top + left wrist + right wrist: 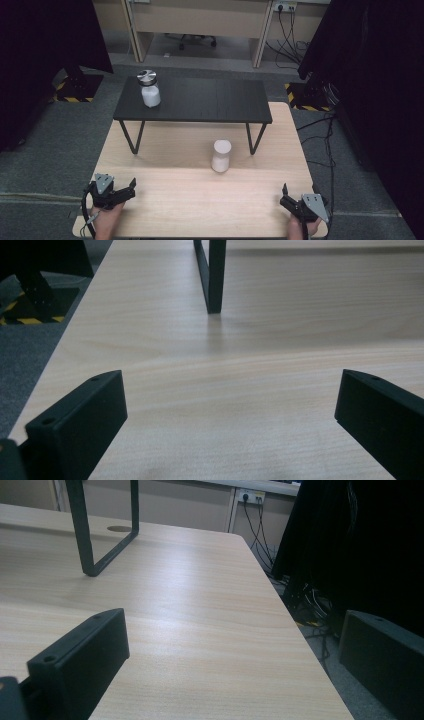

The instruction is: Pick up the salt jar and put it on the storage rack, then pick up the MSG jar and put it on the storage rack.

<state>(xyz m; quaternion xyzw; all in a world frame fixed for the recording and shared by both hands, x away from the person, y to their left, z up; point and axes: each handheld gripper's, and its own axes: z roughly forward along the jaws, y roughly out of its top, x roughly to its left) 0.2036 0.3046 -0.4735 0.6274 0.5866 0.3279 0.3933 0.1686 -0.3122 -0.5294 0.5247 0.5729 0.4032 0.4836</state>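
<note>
Left gripper [131, 189] at lower left and right gripper [285, 196] at lower right rest on the wooden table [200, 200], jaws spread wide, holding nothing. A white cylinder [221, 156], possibly a cup, stands centre frame; a lidded jar [149, 89] sits upper left on the black bench [210, 100].

No readable text or labels anywhere.

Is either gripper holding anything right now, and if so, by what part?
Nothing is held. The left gripper and right gripper both rest open near the wooden table's front edge, with bare tabletop between their jaws.
</note>
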